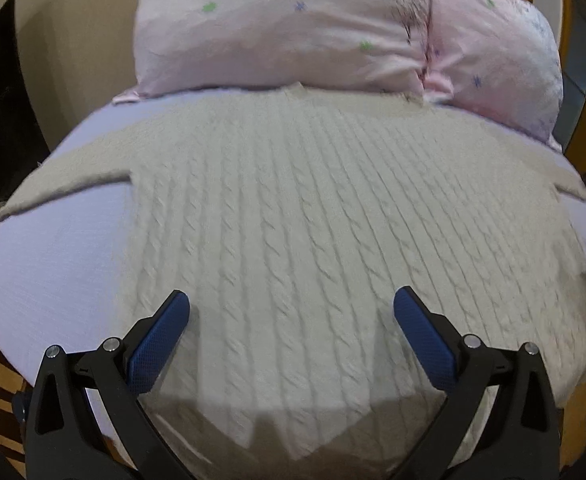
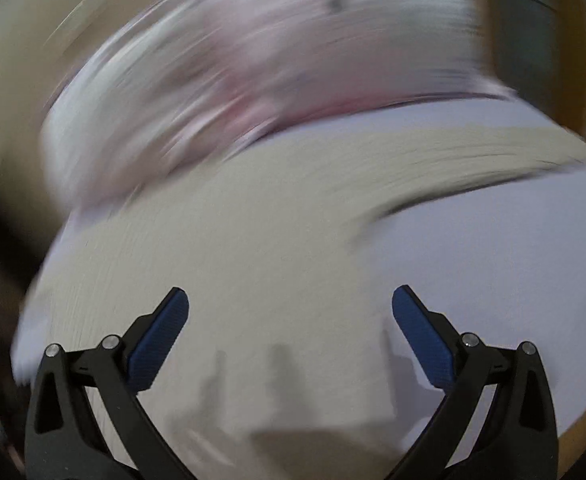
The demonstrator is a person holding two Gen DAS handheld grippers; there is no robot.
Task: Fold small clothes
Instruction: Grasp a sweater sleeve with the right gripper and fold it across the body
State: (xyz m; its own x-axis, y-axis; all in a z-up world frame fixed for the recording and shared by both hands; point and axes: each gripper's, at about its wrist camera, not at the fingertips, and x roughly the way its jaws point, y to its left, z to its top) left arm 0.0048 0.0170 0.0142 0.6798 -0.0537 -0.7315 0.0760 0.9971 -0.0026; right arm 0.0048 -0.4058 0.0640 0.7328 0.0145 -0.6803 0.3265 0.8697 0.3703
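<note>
Cream cable-knit sweater (image 1: pixel 293 208) lies flat and unfolded on the bed (image 1: pixel 53 248); left gripper (image 1: pixel 291 308) and right gripper (image 2: pixel 291 306) both spread, holding nothing; folding apparently not begun.

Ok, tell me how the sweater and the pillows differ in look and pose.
The sweater is cream cable-knit, ribbed with twisted ridges; the pillows are smooth pink cloth dotted with small stars. The sweater lies spread flat on the lavender sheet; the pillows are plump, propped behind its collar. Both rest on the bed.
</note>
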